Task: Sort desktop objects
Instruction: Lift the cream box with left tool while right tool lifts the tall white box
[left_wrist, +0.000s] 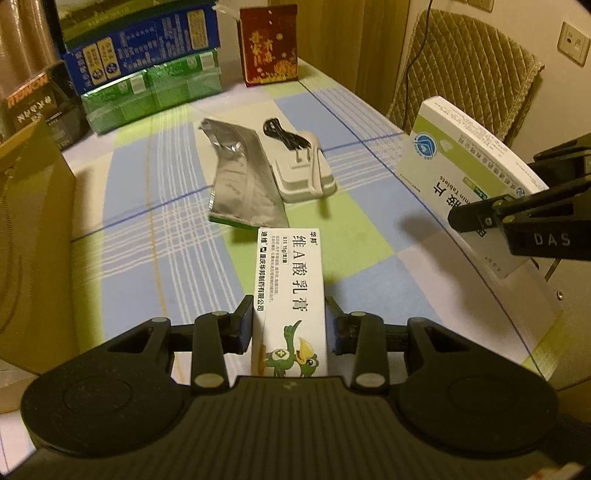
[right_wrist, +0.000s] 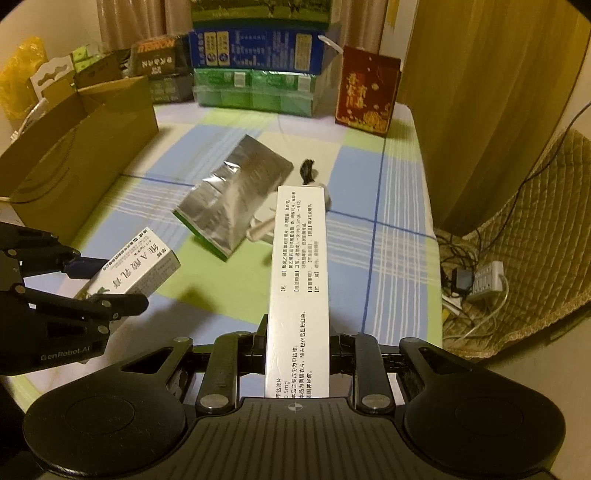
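Note:
My left gripper (left_wrist: 291, 328) is shut on a narrow white ointment box (left_wrist: 291, 280) with a cartoon bird, held above the checked tablecloth; the same box (right_wrist: 136, 269) shows at the left of the right wrist view. My right gripper (right_wrist: 297, 339) is shut on a flat white tablet box (right_wrist: 301, 266), seen from the left wrist as a green-and-white carton (left_wrist: 465, 170) at the right edge. On the cloth lie a silver foil pouch (left_wrist: 242, 177) and a white charger (left_wrist: 306, 170) with a black cable.
An open cardboard box (right_wrist: 85, 147) stands at the table's left. Stacked blue and green cartons (right_wrist: 258, 70) and a red box (right_wrist: 365, 92) line the back edge. A quilted chair (left_wrist: 465, 70) and a floor power strip (right_wrist: 484, 280) lie past the right edge.

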